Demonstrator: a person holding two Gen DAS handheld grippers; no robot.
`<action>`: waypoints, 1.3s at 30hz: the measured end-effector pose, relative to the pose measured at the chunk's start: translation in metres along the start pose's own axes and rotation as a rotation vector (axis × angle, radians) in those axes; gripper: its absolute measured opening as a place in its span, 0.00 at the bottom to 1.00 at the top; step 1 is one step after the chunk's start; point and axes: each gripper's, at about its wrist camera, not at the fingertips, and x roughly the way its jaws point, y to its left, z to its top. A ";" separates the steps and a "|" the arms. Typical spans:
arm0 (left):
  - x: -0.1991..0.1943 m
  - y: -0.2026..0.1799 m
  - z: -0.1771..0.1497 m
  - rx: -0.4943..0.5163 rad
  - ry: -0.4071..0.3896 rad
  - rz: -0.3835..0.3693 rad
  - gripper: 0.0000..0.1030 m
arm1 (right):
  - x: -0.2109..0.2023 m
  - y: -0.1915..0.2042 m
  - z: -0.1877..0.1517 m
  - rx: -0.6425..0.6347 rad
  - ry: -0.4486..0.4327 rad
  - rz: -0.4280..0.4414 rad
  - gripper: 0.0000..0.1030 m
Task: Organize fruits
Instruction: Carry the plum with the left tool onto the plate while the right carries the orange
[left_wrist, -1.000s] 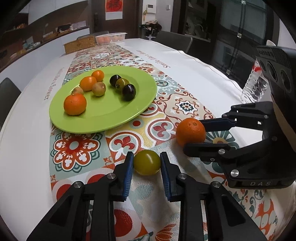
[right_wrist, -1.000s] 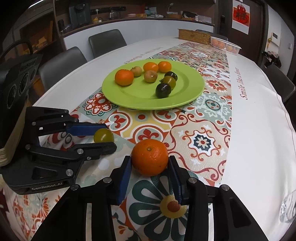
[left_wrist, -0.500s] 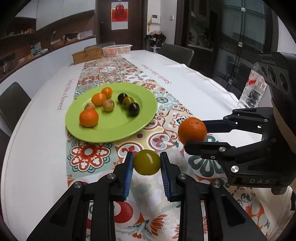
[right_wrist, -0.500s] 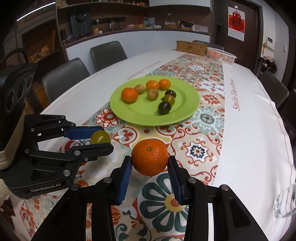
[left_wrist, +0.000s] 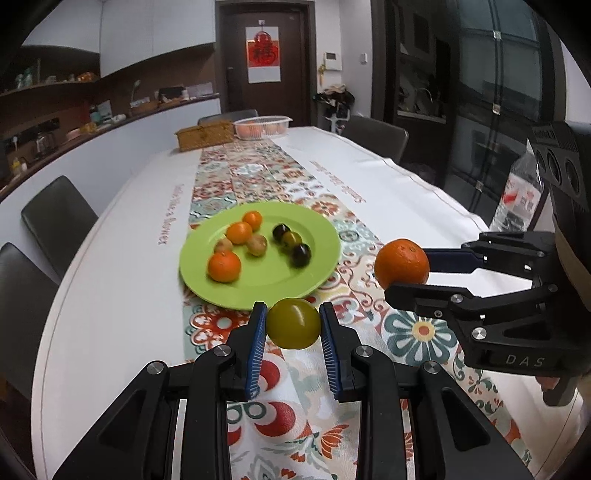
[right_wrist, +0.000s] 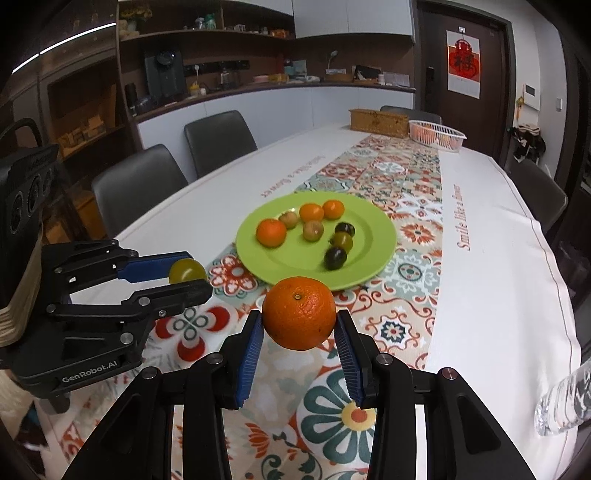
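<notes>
My left gripper (left_wrist: 293, 323) is shut on a round green fruit (left_wrist: 293, 324) and holds it above the patterned runner, just short of the green plate (left_wrist: 317, 266). My right gripper (right_wrist: 299, 325) is shut on an orange (right_wrist: 299, 313), also held in the air near the plate (right_wrist: 380, 236). The plate carries three small oranges, two brownish fruits and three dark or green plums. The right gripper with its orange (left_wrist: 402, 263) shows at the right of the left wrist view. The left gripper with the green fruit (right_wrist: 186, 270) shows at the left of the right wrist view.
A clear water bottle (left_wrist: 521, 199) stands at the table's right edge; it also shows in the right wrist view (right_wrist: 565, 402). A wicker box (left_wrist: 205, 136) and a white basket (left_wrist: 263, 126) sit at the far end. Grey chairs (right_wrist: 218, 140) line the table.
Both grippers have risen from the tablecloth with their fruits, so the plate now lies farther below and ahead. Both stay shut on the same fruits.
</notes>
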 end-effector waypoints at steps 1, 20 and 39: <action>-0.001 0.001 0.002 -0.004 -0.003 0.005 0.28 | -0.001 0.001 0.002 0.001 -0.007 0.002 0.40; 0.011 0.033 0.042 -0.072 -0.024 0.046 0.28 | 0.015 -0.003 0.054 0.008 -0.064 0.018 0.40; 0.084 0.064 0.059 -0.117 0.028 0.017 0.28 | 0.083 -0.032 0.079 0.031 0.018 0.016 0.40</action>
